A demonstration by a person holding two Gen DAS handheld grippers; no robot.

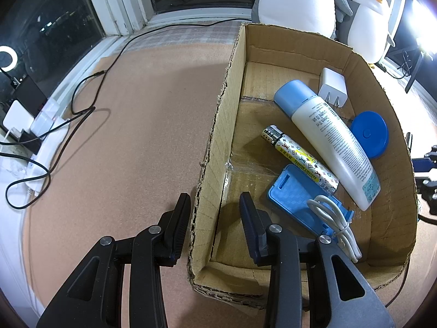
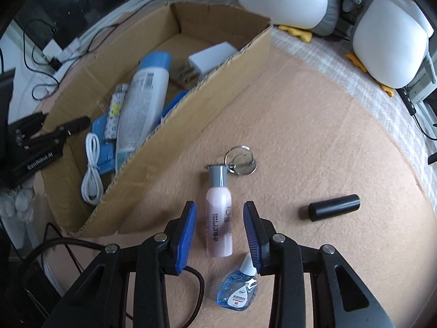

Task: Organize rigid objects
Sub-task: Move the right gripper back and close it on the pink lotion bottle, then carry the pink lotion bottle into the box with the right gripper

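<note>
A tan, felt-like mat (image 2: 314, 125) covers the work surface. Farther back it gives way to a pale checked cloth, where two plush penguins (image 2: 387, 43) sit at about one o'clock in the right wrist view. Behind them is a white window frame with dark glass, and a ring light is reflected at eleven o'clock. Black cables and a white power strip (image 1: 41, 125) lie along the sill at nine o'clock in the left wrist view.

The left gripper (image 1: 215, 224) straddles the near left wall of the cardboard box (image 1: 215, 147), one finger outside and one inside. Its jaws are drawn in about as far as they go, clamped on that wall.

The right gripper (image 2: 220, 227) points steeply down with its jaws apart. The pink bottle (image 2: 219, 218) lies on the mat between the blue pads, which have not reached it. An eye-drop bottle (image 2: 237, 289) lies nearest at six o'clock. A key ring (image 2: 240, 160) lies beyond the pink bottle's grey cap, and a black cylinder (image 2: 333, 207) at three o'clock.

Inside the box, near to far, lie a white cable (image 1: 336, 227), a blue case (image 1: 297, 199), a patterned lighter (image 1: 300, 158), a white lotion bottle (image 1: 327, 136), a blue round lid (image 1: 370, 134) and a white charger (image 1: 333, 84).
</note>
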